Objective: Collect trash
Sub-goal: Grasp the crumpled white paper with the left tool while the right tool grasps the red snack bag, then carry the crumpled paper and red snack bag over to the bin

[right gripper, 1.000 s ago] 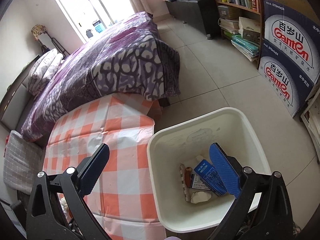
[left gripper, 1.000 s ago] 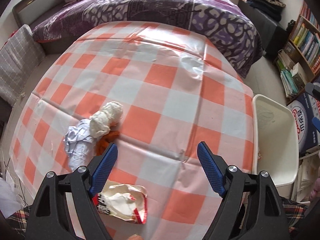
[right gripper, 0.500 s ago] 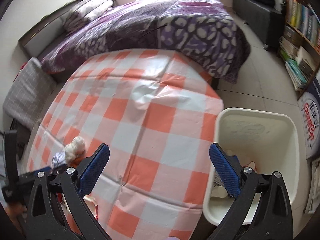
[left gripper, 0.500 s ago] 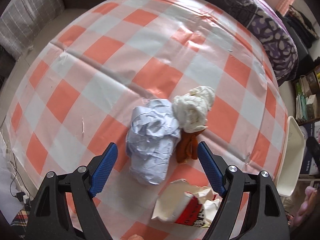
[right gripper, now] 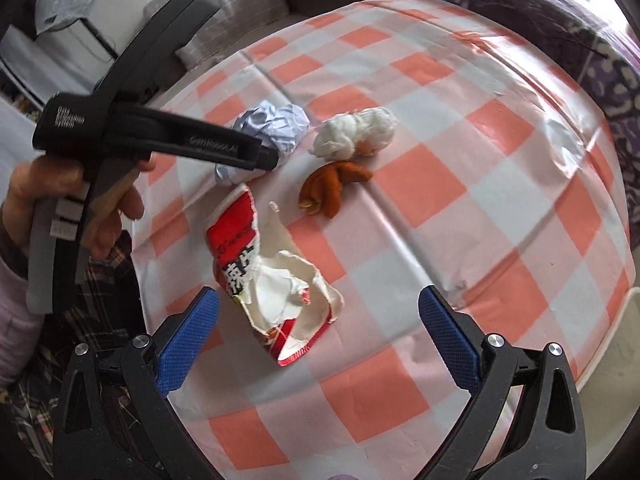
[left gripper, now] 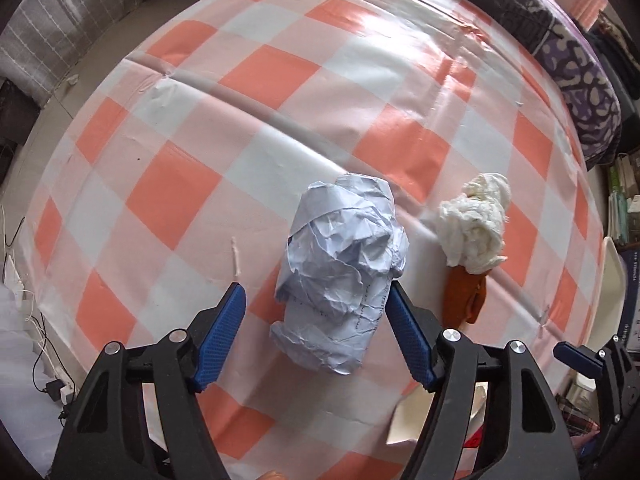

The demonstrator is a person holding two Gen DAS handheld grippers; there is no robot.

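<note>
A crumpled pale paper ball [left gripper: 344,264] lies on the orange-checked tablecloth [left gripper: 280,80]. My left gripper [left gripper: 316,292] points straight down over it, its jaws closing with the ball between them; the right pad touches the paper and the left pad stands clear. Beside the ball lie a white tissue wad [left gripper: 476,224] and an orange peel [left gripper: 466,296]. My right gripper [right gripper: 319,296] hangs open above a torn red-and-white snack wrapper [right gripper: 240,248]. In the right wrist view the left gripper [right gripper: 266,158] covers part of the paper ball [right gripper: 284,124].
A white bin's rim [right gripper: 616,332] shows at the table's right edge. A hand [right gripper: 100,200] holds the left tool at the table's near-left side. A purple patterned bed [right gripper: 616,72] lies beyond the table, a grey cushion [left gripper: 60,32] to the left.
The left gripper came down over the paper ball and its jaws narrowed. The right gripper swung from above the bin across the table to the wrapper.
</note>
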